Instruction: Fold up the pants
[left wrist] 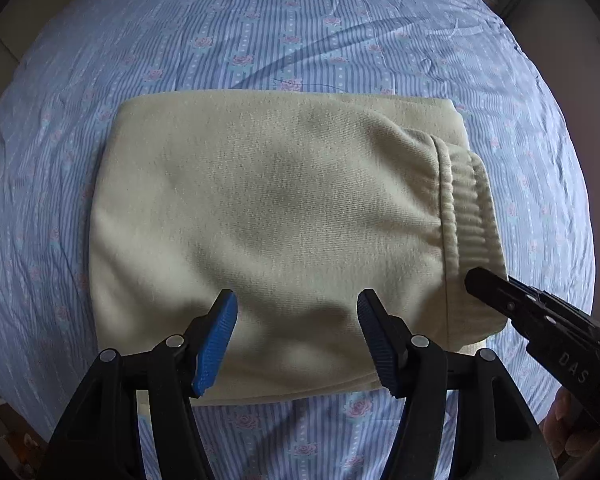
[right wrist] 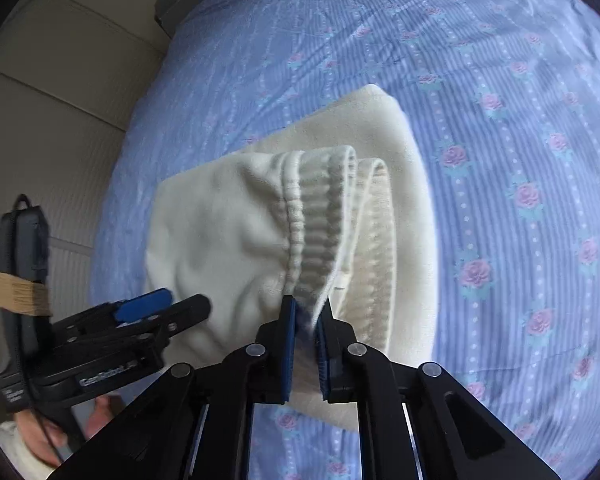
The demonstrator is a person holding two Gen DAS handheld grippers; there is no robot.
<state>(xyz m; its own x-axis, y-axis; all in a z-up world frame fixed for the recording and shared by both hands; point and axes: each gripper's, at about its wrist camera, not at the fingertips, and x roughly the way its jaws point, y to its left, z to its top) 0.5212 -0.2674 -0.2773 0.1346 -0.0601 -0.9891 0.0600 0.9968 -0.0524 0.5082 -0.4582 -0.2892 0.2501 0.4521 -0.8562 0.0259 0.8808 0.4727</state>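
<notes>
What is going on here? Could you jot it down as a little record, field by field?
surface: bed sheet, blue stripes with pink roses
garment: cream pants, folded into a compact stack
waistband: ribbed, on top at one end of the stack
left claw: open, above the pants, holding nothing
right claw: shut on the waistband edge
fold state: pants folded at least once; whether another fold follows cannot be told

Soft, dim daylight, faint shadows on the bedsheet (left wrist: pixel 300 40), strong fisheye bending, dark vignetted corners, slight blur.
</notes>
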